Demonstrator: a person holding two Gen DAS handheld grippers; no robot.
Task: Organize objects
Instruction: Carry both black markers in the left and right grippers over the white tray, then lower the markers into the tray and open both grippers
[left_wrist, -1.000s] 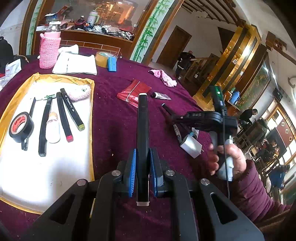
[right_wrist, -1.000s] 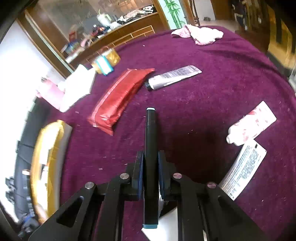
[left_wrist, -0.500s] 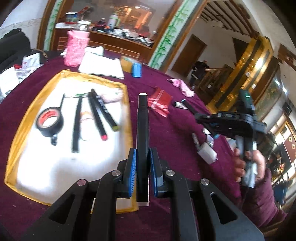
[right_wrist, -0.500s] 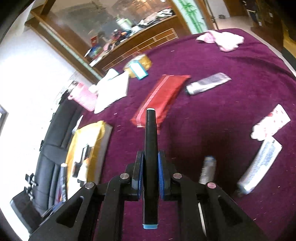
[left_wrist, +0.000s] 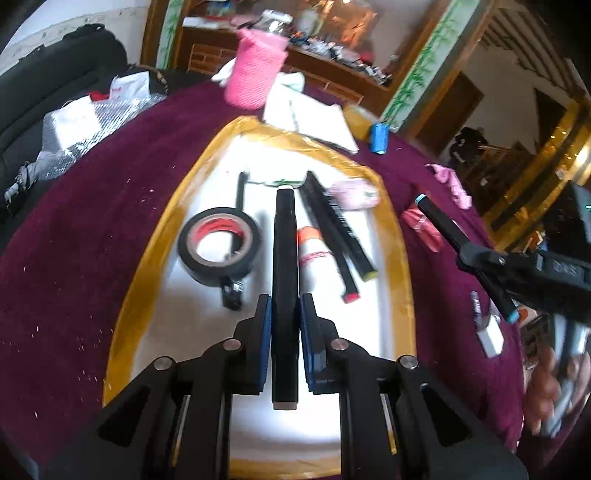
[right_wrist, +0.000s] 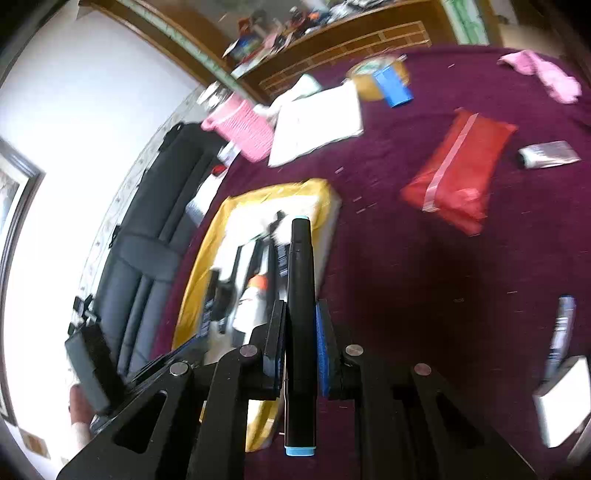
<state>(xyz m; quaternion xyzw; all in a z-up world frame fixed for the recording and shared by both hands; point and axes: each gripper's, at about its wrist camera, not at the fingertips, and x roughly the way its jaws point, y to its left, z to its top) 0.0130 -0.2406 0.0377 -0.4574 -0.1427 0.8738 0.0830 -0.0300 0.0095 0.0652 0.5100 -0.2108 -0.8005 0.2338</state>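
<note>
- Both grippers' fingers are clamped on markers: left gripper (left_wrist: 284, 325) pinches a black marker (left_wrist: 284, 258) between its blue pads, pale cap end toward the camera.
- Right gripper (right_wrist: 301, 336) likewise squeezes a blue-capped marker (right_wrist: 301, 295); it shows again at the right edge of the left wrist view.
- Left-held marker hangs over the yellow-edged white tray (left_wrist: 147, 280) on the purple tablecloth (left_wrist: 74, 258).
- On the tray: black tape roll (left_wrist: 218, 245), white tube with orange cap (left_wrist: 314, 254), two more black markers (left_wrist: 340, 236) lying side by side, tips red and yellow.
- Right-held marker sits over the tray's right rim.
- Farther: red packet (right_wrist: 458, 173), silver tube (right_wrist: 550, 153), white notebook (right_wrist: 317, 122), pink knitted holder (left_wrist: 258, 70), pink cloth (right_wrist: 543, 74).
</note>
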